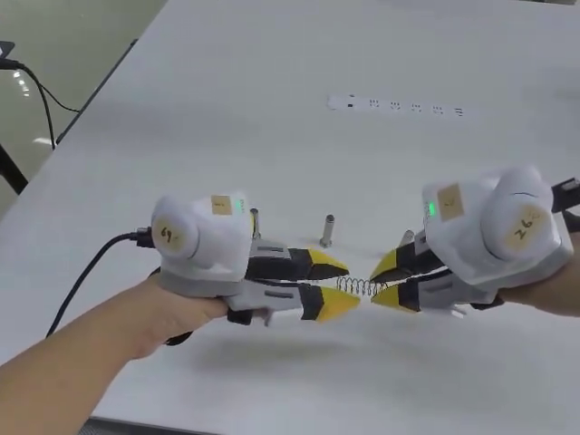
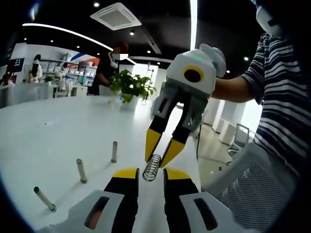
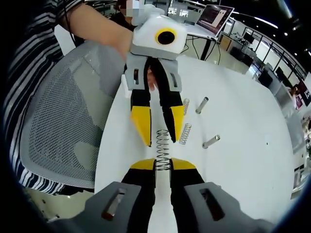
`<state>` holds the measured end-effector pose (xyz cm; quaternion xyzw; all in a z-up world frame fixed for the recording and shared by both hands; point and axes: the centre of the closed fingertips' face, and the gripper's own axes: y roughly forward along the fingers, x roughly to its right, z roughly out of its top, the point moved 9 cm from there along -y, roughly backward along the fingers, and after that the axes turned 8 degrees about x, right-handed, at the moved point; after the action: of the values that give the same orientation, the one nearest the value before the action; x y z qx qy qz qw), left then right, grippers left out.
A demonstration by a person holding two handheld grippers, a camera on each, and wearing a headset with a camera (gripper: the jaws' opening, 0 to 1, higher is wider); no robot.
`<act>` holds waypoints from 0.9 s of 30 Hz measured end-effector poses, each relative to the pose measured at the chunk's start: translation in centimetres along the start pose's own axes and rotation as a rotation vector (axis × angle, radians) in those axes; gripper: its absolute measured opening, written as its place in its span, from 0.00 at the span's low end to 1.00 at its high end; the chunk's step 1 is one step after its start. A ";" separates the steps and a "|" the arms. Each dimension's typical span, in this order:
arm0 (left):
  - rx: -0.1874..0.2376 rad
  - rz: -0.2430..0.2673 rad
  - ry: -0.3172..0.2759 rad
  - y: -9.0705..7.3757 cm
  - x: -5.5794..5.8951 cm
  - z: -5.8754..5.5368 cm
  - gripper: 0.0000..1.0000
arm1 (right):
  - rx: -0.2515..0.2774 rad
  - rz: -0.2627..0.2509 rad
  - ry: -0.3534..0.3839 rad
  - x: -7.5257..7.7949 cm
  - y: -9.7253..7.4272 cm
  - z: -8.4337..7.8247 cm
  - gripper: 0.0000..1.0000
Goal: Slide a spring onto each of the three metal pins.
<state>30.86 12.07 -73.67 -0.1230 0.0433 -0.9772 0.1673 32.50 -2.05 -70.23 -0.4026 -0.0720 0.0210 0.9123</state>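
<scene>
two grippers tip to tip at lower centre of the head view, right gripper (image 1: 375, 283) clamped on one end of a spring (image 3: 163, 145), left gripper (image 1: 351, 283) jaws narrowly apart around the other end, three metal pins (image 2: 81, 171) upright on the white table (image 1: 272, 109), lower left of the left gripper view

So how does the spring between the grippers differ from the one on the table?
The held spring hangs in the air, its ends between the jaws of the left gripper and right gripper; the loose spring lies flat on the table, untouched. The held spring looks longer, the loose spring shorter. Both are metal coils.
</scene>
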 end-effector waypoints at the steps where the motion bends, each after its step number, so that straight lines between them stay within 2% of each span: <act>1: -0.001 -0.002 0.000 0.0 0.0 0.0 0.11 | 0.002 0.001 0.000 0.0 0.0 0.0 0.08; 11: -0.010 -0.003 0.017 0.1 0.0 0.0 0.04 | 0.007 0.000 -0.008 0.0 -0.1 0.2 0.07; 16: -0.003 -0.009 0.017 -0.1 0.1 0.3 0.06 | 0.011 0.002 -0.008 -0.1 -0.1 0.3 0.07; 27: -0.018 -0.016 0.033 -0.7 -0.1 0.3 0.04 | 0.019 0.014 -0.012 0.0 0.2 0.7 0.07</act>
<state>30.81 12.76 -73.33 -0.1086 0.0539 -0.9800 0.1577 32.38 -1.42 -69.89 -0.3943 -0.0745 0.0307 0.9154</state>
